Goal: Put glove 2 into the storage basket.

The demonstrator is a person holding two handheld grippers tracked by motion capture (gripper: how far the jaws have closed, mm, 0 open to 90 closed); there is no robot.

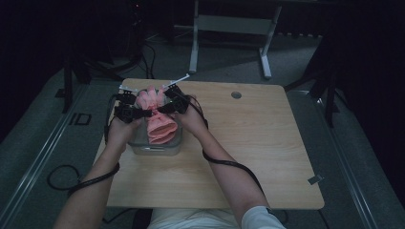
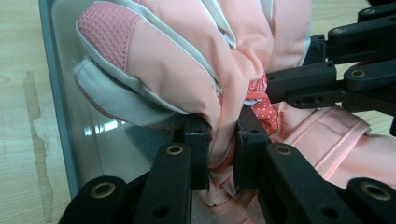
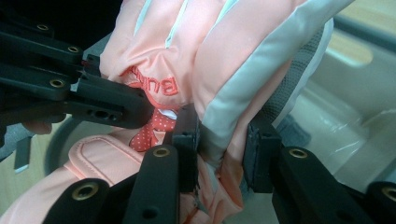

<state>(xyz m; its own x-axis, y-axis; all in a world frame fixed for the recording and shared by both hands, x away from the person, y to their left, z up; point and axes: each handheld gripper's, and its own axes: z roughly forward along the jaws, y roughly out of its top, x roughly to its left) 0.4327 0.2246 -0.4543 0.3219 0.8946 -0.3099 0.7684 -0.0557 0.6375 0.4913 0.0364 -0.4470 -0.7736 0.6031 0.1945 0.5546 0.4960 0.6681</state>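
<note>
Item one: a pink padded glove (image 1: 154,102) with pale grey trim, raised over a clear plastic container (image 1: 143,148) that sits at the left part of my wooden table (image 1: 248,143). A second pink piece (image 1: 161,130) lies in the container beneath it; I cannot tell whether it is a matching glove. Item two: my left gripper (image 1: 141,113), jaws clenched on a fold of the glove's pink fabric near the wrist; in the left gripper view the glove (image 2: 187,60) bulges above the pinch and the container wall (image 2: 58,93) runs along the left. Item three: my right gripper (image 1: 165,107), jaws pinching the glove's grey-trimmed edge from the opposite side; the right gripper view shows the glove (image 3: 187,51) with red embroidered lettering and the left gripper (image 3: 140,109) gripping just beside mine. Both grippers meet at the glove's middle, nearly touching.
</note>
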